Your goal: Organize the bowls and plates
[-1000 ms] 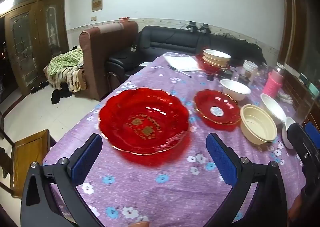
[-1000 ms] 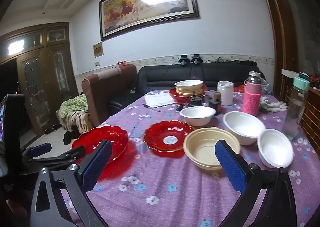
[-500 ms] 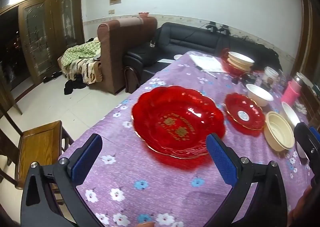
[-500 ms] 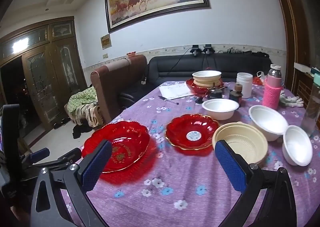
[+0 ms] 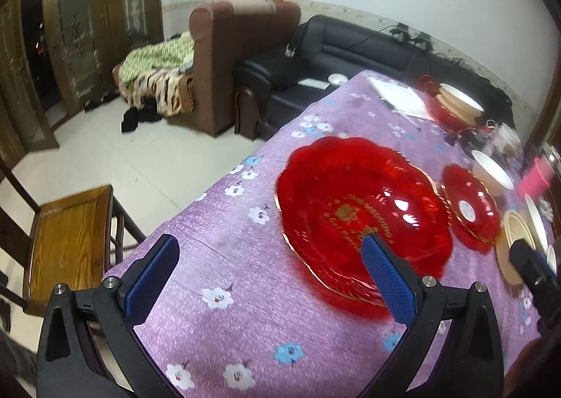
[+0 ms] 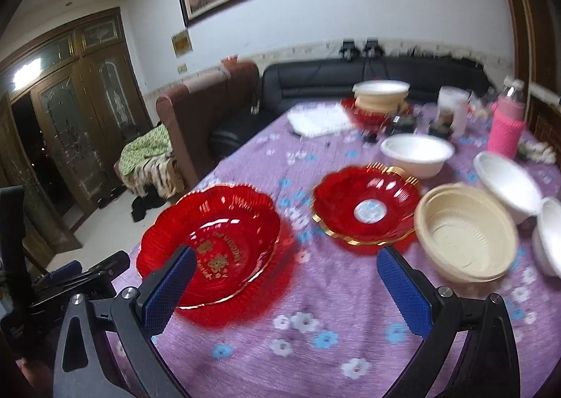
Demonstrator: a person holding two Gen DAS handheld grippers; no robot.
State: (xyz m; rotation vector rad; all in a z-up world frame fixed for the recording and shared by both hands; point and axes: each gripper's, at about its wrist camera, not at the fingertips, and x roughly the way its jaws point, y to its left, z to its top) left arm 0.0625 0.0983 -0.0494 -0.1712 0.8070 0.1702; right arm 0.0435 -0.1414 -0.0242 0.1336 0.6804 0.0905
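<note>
Now the left gripper (image 5: 270,278) has swung toward the table's left edge: a second ago the large red plate (image 5: 361,219) sat centred between its fingers, and now the plate lies to the right, with the right blue pad (image 5: 387,280) in front of its near rim. The jaws are spread wide and hold nothing. The wooden chair (image 5: 66,240) and the floor take more of this view than before.

The right gripper (image 6: 285,287) is also wide open and empty. In its view the large red plate (image 6: 210,243) is closer than before, behind the left pad (image 6: 170,287). The small red plate (image 6: 366,210) lies just to the right of it on the purple tablecloth (image 6: 315,338), then the beige bowl (image 6: 466,233) and the white bowls (image 6: 506,186). The far things are blurred.
</note>
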